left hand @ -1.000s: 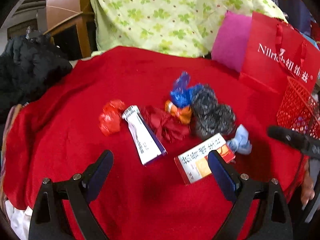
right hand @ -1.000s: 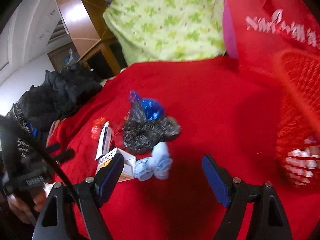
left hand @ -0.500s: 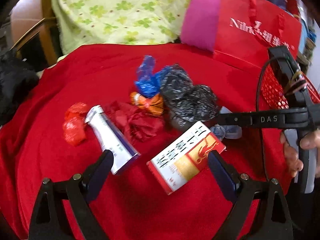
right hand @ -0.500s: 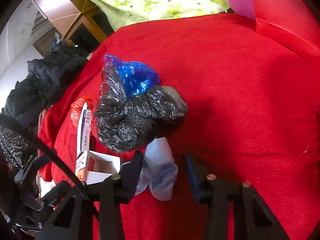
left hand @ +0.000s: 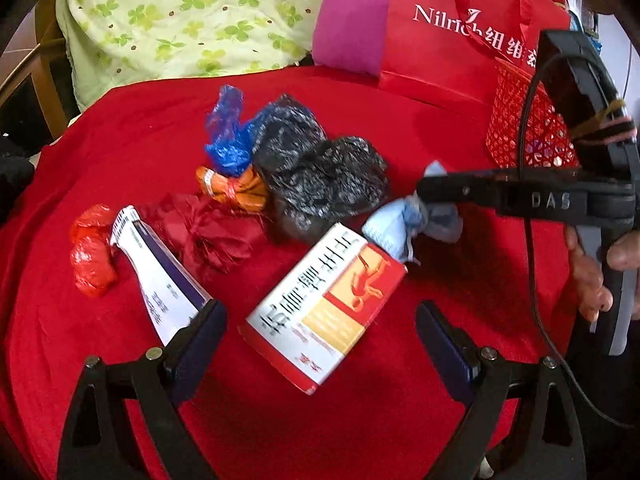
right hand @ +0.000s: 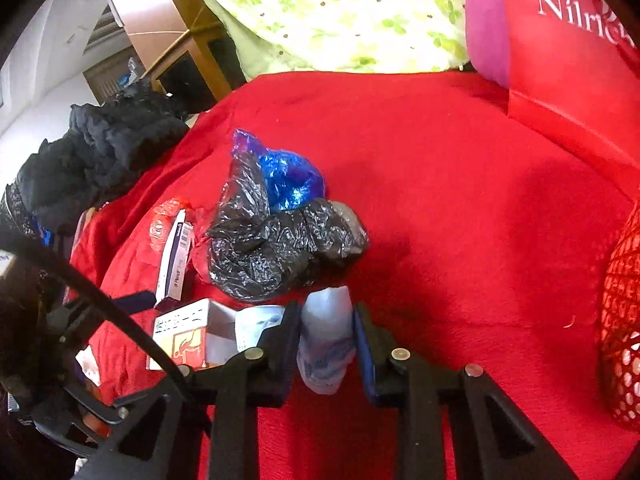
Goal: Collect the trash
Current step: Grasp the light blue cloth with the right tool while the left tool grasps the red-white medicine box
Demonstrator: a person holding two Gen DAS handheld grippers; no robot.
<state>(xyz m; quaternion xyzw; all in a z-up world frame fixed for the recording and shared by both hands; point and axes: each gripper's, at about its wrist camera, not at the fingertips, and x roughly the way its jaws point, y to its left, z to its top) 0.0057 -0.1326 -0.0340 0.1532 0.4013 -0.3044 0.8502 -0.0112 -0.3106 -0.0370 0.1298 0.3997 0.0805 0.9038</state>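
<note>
Trash lies on a red cloth: a red-white-orange box (left hand: pixel 326 308), a white and purple carton (left hand: pixel 158 276), a black plastic bag (left hand: pixel 320 184), a blue bag (left hand: pixel 228 136), an orange wrapper (left hand: pixel 236 188) and red wrappers (left hand: pixel 92 252). My left gripper (left hand: pixel 320 332) is open just above the box, one finger on each side. My right gripper (right hand: pixel 326 328) is shut on a crumpled light blue mask (right hand: pixel 326 340), which also shows in the left wrist view (left hand: pixel 404 224). The black bag (right hand: pixel 276 248) lies just beyond it.
A red mesh basket (left hand: pixel 528 136) stands at the right, also in the right wrist view (right hand: pixel 622 320). A red paper bag (left hand: pixel 460 40), a pink cushion (left hand: pixel 352 20) and a green floral cloth (left hand: pixel 192 20) are behind. Dark clothes (right hand: pixel 100 152) lie at the left.
My right gripper has moved in and closed on the light blue mask. My left gripper has moved closer to the red-white-orange box and stays open.
</note>
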